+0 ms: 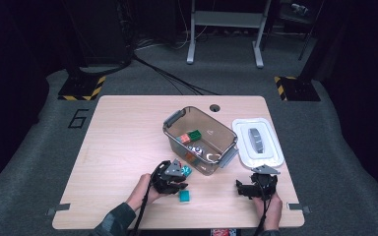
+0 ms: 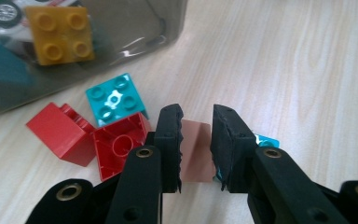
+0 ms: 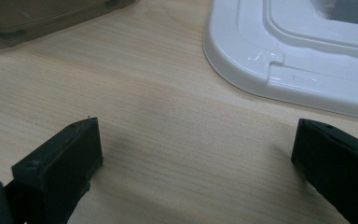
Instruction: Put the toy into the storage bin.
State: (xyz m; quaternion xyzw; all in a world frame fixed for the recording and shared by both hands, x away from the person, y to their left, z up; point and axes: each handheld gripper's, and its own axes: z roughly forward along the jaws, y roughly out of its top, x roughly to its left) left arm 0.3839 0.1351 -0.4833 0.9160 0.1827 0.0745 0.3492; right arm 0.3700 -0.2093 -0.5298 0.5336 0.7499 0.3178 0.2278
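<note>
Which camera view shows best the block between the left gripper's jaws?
The left gripper view: the brown block sits close between the shut left gripper jaws. The high view shows that gripper small, the block hidden.

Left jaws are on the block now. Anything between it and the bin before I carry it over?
At table level, yes: two red blocks and a teal block lie between the held block in the left gripper and the bin wall. The bin is open, its lid lying aside; lifting over the wall should likely clear.
</note>
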